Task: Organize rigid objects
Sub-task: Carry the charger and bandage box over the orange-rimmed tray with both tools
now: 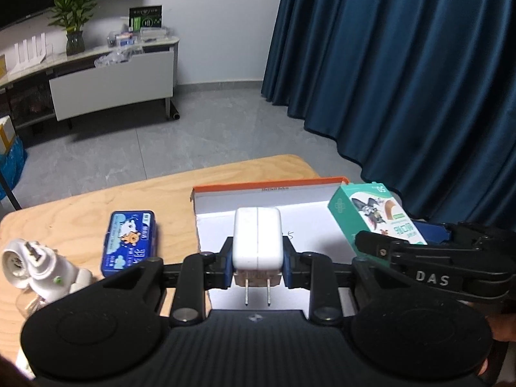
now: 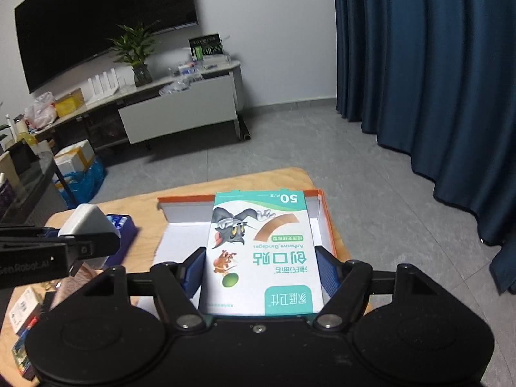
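My left gripper (image 1: 258,259) is shut on a white plug adapter (image 1: 257,235), prongs pointing back at the camera. It hangs over the near part of an open white cardboard box with an orange rim (image 1: 267,190). My right gripper (image 2: 261,274) has its blue pads pressed on both sides of a green-and-white bandage box (image 2: 258,242), held above the same orange-rimmed box (image 2: 187,198). In the left wrist view the bandage box (image 1: 374,213) sits tilted at the right, over the orange-rimmed box's right end. The adapter (image 2: 87,221) shows at the left of the right wrist view.
A blue tin (image 1: 130,242) lies on the wooden table (image 1: 80,200) left of the orange-rimmed box. A white lamp-socket adapter (image 1: 35,267) lies further left. Small packets (image 2: 22,312) sit at the table's near left. A blue curtain (image 1: 403,80) hangs beyond the table's right edge.
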The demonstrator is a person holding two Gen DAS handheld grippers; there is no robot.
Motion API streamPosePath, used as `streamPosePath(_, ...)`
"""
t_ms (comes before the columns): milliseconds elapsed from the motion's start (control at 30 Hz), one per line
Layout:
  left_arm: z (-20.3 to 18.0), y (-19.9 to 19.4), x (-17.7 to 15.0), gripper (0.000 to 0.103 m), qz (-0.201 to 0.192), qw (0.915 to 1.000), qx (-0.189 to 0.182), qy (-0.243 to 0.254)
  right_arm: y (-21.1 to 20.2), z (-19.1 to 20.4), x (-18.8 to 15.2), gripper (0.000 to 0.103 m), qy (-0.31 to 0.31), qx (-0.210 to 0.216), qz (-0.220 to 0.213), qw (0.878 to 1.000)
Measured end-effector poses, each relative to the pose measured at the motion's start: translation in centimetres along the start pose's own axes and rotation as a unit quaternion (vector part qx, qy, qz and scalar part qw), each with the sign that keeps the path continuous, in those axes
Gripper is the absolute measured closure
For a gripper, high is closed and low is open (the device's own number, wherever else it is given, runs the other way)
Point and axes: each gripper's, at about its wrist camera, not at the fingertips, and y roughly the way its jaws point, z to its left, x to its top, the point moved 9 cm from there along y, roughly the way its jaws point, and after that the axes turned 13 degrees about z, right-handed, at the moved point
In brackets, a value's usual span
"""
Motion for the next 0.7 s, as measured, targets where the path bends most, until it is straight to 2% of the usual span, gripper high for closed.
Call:
streamPosePath(233,0.1,0.8,1.0,0.074,0.006,0.9999,0.004,-0.011,2.9,0.1,1.0,0.019,-0.008,-0.004,0.016,1.000)
streamPosePath(700,0.1,2.8,1.1,0.074,0.022,0.9993,0.011,-0.027,5.2,0.0,1.9,0.019,-0.019,-0.009,0.030,0.999)
